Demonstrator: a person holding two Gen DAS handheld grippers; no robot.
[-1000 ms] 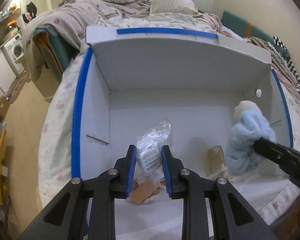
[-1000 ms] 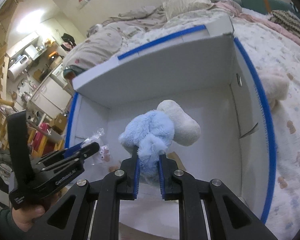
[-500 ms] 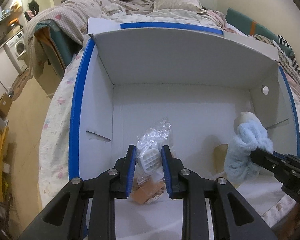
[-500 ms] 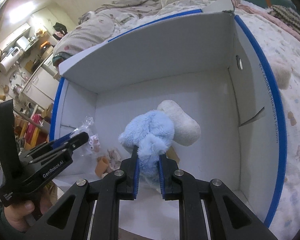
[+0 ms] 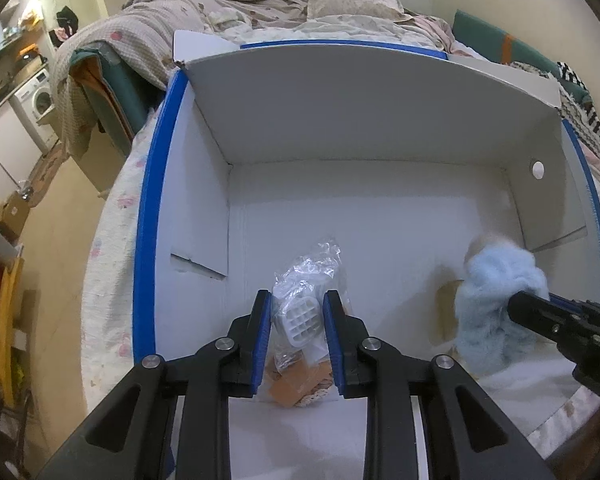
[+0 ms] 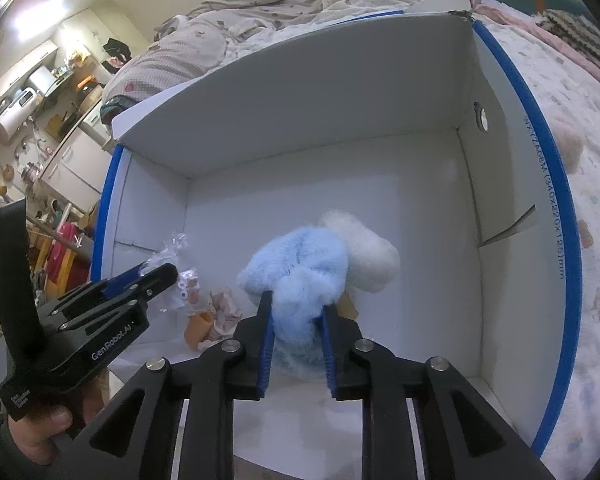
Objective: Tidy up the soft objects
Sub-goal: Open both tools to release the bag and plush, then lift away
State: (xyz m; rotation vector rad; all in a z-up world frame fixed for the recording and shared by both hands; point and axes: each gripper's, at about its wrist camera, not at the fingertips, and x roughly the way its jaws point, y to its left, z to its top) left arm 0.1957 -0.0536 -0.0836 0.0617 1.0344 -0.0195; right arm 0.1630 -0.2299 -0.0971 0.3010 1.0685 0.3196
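Note:
A white cardboard box (image 5: 340, 128) with blue-taped edges lies open on the bed; it also shows in the right wrist view (image 6: 300, 120). My left gripper (image 5: 296, 316) is shut on a clear plastic bag (image 5: 304, 280) holding a small doll and a white grid piece, low inside the box at front left. My right gripper (image 6: 298, 312) is shut on a light blue and cream plush toy (image 6: 312, 264), held inside the box at front right. The plush also shows in the left wrist view (image 5: 496, 292).
The box sits on a floral bedsheet (image 6: 588, 200) with rumpled blankets and pillows (image 5: 280, 4) behind. A cream plush (image 6: 568, 144) lies on the bed right of the box. A doll's limb (image 6: 198, 328) rests on the box floor. A kitchen area (image 5: 16, 112) lies left.
Both grippers have gone lower and further into the box, each still holding its item. The right gripper's jaws look slightly wider around the plush.

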